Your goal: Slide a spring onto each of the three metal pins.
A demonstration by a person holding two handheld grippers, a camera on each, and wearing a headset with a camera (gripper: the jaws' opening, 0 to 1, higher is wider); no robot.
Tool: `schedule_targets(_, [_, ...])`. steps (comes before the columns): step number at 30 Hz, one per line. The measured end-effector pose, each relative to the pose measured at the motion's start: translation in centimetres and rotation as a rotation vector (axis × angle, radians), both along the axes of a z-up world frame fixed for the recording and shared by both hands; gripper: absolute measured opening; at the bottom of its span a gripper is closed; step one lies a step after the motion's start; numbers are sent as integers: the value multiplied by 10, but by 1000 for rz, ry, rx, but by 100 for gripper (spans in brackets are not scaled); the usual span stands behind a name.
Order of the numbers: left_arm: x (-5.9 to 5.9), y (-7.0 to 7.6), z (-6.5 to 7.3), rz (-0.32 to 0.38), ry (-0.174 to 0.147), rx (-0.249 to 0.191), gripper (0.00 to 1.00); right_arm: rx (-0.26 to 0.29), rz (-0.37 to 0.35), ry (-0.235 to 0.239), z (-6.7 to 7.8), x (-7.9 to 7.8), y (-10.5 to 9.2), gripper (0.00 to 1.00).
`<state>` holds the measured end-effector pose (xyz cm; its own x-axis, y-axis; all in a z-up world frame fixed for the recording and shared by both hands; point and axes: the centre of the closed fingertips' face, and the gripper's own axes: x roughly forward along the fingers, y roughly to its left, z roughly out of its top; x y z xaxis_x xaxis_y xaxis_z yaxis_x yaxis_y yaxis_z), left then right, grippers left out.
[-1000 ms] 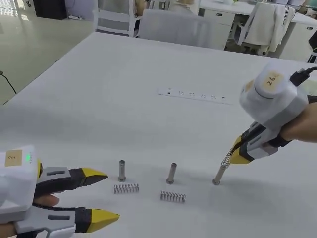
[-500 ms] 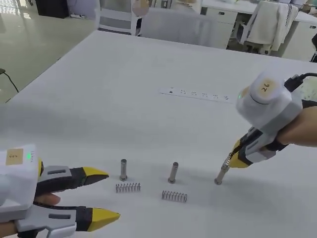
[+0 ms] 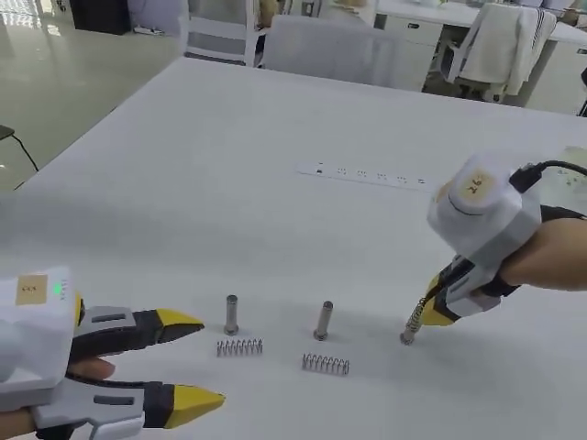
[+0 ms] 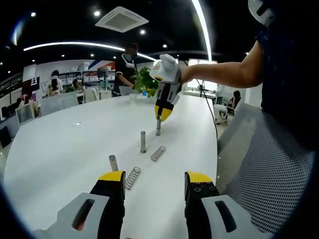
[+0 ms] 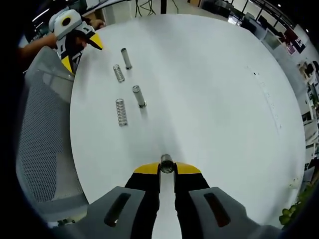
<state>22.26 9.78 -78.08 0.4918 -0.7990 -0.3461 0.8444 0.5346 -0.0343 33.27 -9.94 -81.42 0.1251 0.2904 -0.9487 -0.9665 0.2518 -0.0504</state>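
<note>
Down toward the white table (image 3: 275, 183) since a second ago: the yellow-tipped right tool (image 3: 433, 313), pinching a small coiled steel spring (image 3: 418, 317) that now sleeves most of the rightmost short steel pin (image 3: 405, 336). The left tool (image 3: 197, 360) hovers spread, empty. The left pin (image 3: 231, 314) and middle pin (image 3: 323, 321) stand bare, loose springs (image 3: 239, 347) just beside them: two remain.

— What lies beyond the fingers (image 3: 179, 321)?
— A white counter (image 3: 275, 183), with a power strip (image 3: 362, 174) far ahead of them. Past its edge are grey chairs (image 3: 321, 50) and a glossy floor (image 3: 73, 64).
— And overhead?
— Strip lights (image 4: 202, 25) and a ceiling vent (image 4: 121, 19). A mesh chair (image 4: 259, 164) stands beside the fingers.
</note>
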Motion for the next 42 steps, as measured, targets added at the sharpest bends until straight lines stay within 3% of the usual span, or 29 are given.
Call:
schedule_targets(17, [-1, 0, 1, 0, -1, 4, 42, -14, -19, 14, -18, -1, -2, 8])
schedule_targets(34, [-2, 2, 1, 4, -3, -1, 41, -17, -22, 17, -19, -1, -3, 9])
schedule_targets(42, [-1, 3, 0, 5, -3, 0, 41, -19, -20, 12, -22, -2, -4, 15])
